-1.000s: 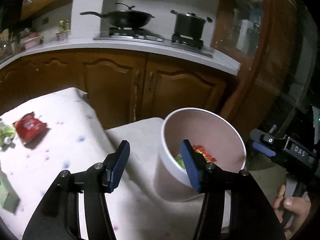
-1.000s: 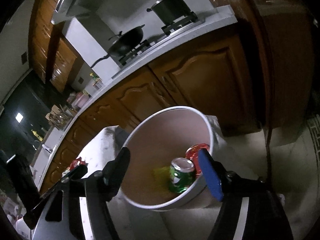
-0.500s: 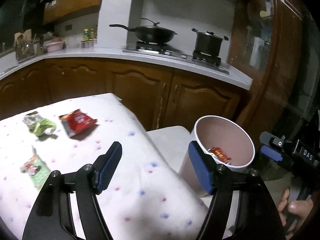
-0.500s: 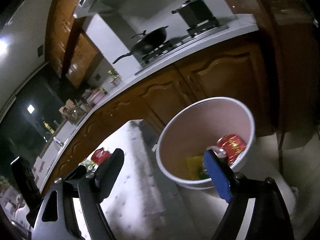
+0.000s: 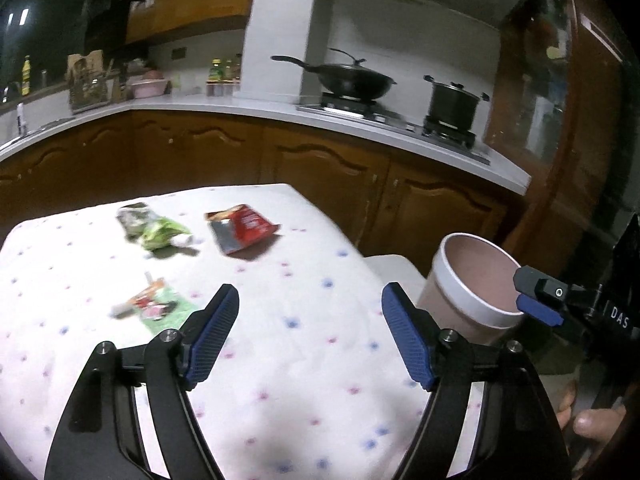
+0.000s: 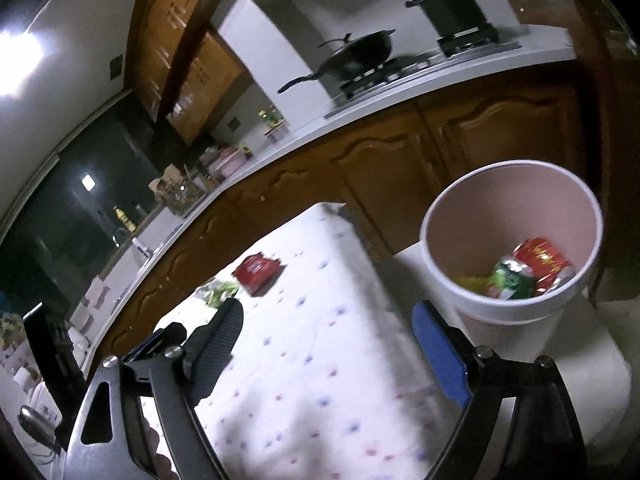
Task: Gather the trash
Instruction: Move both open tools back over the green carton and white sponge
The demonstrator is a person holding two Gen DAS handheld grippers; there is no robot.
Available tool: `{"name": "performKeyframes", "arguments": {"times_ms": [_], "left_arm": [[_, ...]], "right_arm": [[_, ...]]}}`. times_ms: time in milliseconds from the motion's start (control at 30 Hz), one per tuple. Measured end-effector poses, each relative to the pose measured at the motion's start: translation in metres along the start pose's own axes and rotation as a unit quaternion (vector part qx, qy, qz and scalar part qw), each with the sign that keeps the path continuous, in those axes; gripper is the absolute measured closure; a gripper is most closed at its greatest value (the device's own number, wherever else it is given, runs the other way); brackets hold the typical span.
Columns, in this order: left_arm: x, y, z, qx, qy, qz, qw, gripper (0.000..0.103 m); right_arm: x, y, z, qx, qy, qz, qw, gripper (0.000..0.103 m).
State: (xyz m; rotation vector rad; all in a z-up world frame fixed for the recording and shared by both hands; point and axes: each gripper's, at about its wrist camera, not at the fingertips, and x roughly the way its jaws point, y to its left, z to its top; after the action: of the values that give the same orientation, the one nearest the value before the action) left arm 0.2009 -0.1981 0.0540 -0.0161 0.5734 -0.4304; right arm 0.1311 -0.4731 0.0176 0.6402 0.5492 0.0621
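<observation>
Tablecloth [image 5: 304, 360] now beneath emptied fingers [image 5: 212, 336]

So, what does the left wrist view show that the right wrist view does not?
Only the left wrist view shows the flat green packet on the table and a clear look at the crumpled green wrapper.

Only the right wrist view shows inside the bin: a green can, a red can and something yellow.

Both show the red packet, the bin, the spotted table, the wok and the pot.
</observation>
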Motion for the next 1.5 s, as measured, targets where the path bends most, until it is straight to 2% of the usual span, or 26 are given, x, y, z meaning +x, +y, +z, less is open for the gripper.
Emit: {"name": "performKeyframes", "arguments": {"times_ms": [567,700,767,900,1067,1233,1400,1500], "left_arm": [[-0.048,0.097,-0.017,-0.043,-0.020,0.060,0.9971,0.027],[-0.067,0.109,-0.025,-0.048,-0.025,0.072,0.9960,0.018],[-0.077,0.112,-0.033,-0.045,-0.029,0.083,0.9951,0.016],[-0.094,0.113,-0.046,-0.041,-0.029,0.098,0.9939,0.011],[-0.110,0.111,-0.057,-0.035,-0.032,0.106,0.9932,0.010],[-0.115,0.116,-0.060,-0.039,-0.028,0.115,0.9922,0.007],[-0.110,0.146,-0.059,-0.061,-0.018,0.140,0.9881,0.007],[-0.101,0.169,-0.055,-0.077,-0.007,0.149,0.9858,0.007]], "right_arm": [[0.041,0.083,-0.043,-0.050,0.038,0.033,0.997,0.014],[0.038,0.104,-0.059,-0.082,0.022,0.024,0.996,0.013],[0.032,0.113,-0.067,-0.100,0.004,0.015,0.995,0.008],[0.019,0.125,-0.081,-0.130,-0.016,0.005,0.991,0.007],[0.007,0.135,-0.096,-0.152,-0.023,0.010,0.988,0.004],[0.007,0.140,-0.102,-0.157,-0.010,0.022,0.987,0.004],[0.018,0.148,-0.100,-0.160,0.012,0.036,0.986,0.004],[0.036,0.157,-0.096,-0.160,0.041,0.046,0.985,0.004]]}}
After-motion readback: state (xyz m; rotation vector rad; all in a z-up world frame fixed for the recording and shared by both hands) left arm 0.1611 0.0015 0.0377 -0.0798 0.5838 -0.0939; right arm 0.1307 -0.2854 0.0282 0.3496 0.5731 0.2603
